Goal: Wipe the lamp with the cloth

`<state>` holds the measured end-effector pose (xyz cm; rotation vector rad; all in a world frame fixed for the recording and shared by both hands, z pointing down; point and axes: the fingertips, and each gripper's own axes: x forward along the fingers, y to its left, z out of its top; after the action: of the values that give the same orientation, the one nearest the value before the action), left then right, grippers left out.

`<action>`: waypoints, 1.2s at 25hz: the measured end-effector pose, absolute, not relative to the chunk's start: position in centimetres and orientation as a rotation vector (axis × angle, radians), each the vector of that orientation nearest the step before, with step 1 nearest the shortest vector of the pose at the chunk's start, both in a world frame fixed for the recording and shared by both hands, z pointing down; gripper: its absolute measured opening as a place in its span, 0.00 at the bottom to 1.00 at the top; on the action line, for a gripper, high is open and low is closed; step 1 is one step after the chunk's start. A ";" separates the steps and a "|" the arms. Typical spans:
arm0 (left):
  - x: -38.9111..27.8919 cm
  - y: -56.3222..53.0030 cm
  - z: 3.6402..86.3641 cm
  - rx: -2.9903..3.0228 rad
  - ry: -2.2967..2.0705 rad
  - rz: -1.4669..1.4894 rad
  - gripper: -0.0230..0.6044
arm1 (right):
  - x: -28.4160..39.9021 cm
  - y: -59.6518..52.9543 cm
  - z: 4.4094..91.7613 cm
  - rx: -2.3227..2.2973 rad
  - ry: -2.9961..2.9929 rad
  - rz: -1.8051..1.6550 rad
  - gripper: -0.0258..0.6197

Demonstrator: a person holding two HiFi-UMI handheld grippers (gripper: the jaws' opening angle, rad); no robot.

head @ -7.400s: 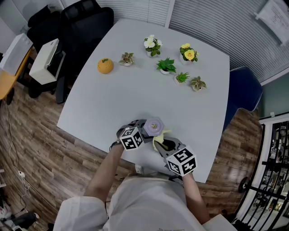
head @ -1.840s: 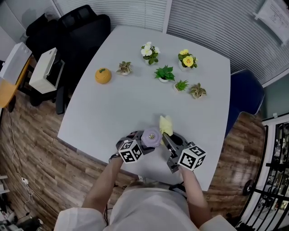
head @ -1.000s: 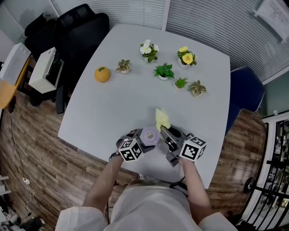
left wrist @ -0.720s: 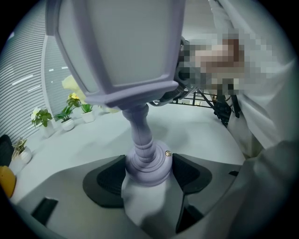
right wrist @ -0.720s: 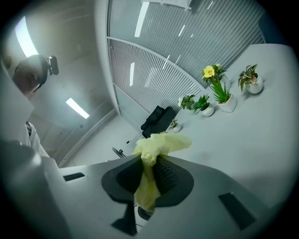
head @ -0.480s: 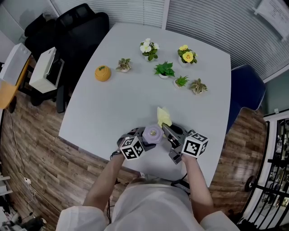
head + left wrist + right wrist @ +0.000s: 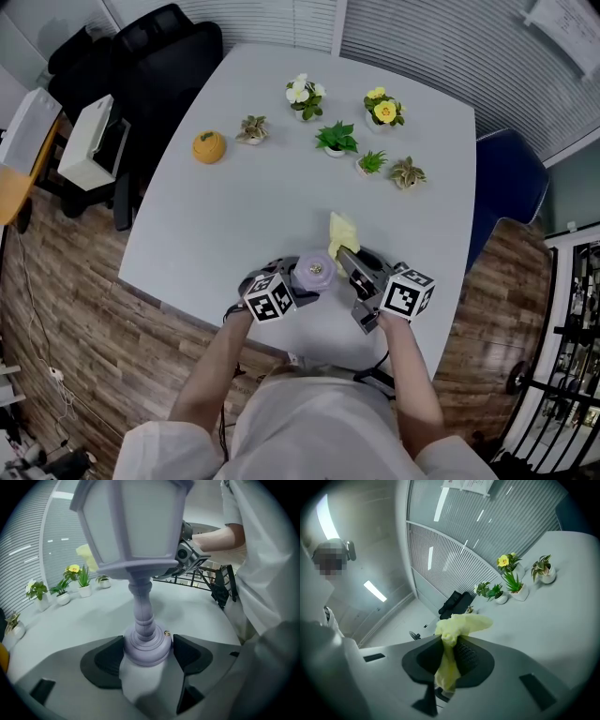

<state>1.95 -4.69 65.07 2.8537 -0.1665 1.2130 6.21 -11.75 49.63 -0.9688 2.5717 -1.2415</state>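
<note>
While the left hand-held gripper (image 7: 147, 652) clamps the lamp (image 7: 133, 531) by its base, the right hand-held gripper (image 7: 451, 659), pinching the cloth (image 7: 459, 624), should probably next bring it against the lamp to wipe.

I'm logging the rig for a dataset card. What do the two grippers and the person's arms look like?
The left gripper and right gripper are grey-bodied, with black pads, ribbed on the right one. Each carries a white cube printed with black square markers. The person wears a pale short-sleeved top.
</note>
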 end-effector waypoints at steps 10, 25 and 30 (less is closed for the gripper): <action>2.1 -5.1 64.7 2.831 -0.196 1.168 0.55 | 5.8 -11.3 49.6 -0.944 2.599 -1.234 0.13; 2.2 -5.0 64.9 2.830 -0.198 1.201 0.55 | 4.4 -11.2 52.0 -0.827 2.594 -1.404 0.13; 2.1 -5.0 64.9 2.838 -0.201 1.205 0.55 | 4.1 -11.8 51.3 -0.748 2.560 -1.420 0.13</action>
<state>2.10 -5.03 64.89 2.8384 -0.2011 1.2053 4.12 -11.82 51.29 -0.7475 2.5597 -1.4204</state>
